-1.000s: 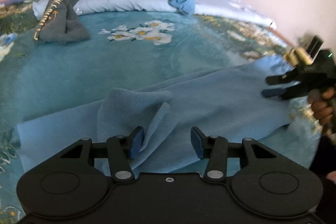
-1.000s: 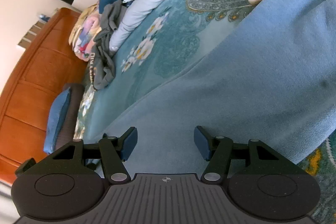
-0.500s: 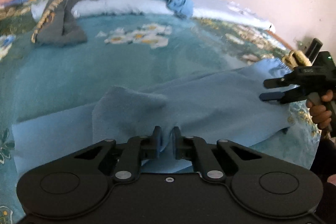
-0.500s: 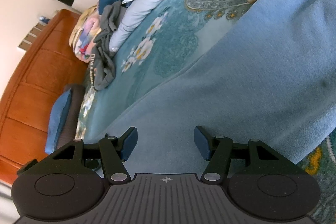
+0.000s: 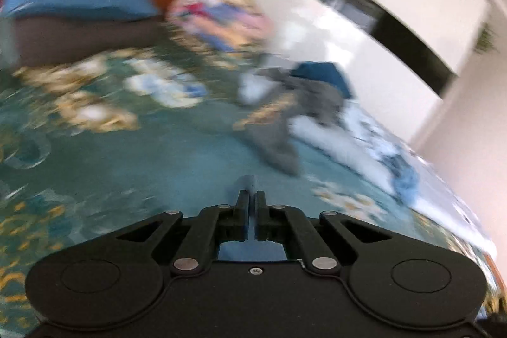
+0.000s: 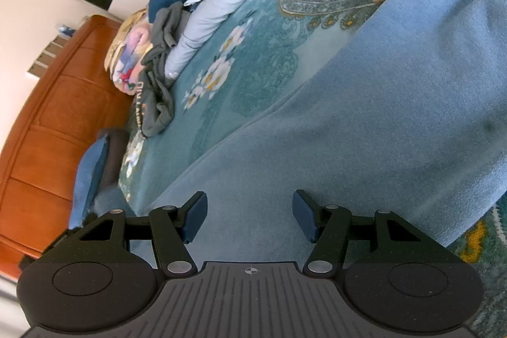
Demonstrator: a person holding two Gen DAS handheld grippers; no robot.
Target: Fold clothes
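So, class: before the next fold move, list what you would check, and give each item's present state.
1. Left tongs shut on trousers: ok, blue cloth shows at their tips.
2. How much cloth they hold: cannot tell.
3. Right tongs open, nothing between: ok.
4. Right tongs over trousers: ok.
5. Grey top apart from trousers: ok.
6. Left view sharp: not ok, blurred.

Left wrist view blurred — bedspread (image 5: 158, 154) pattern perhaps floral.
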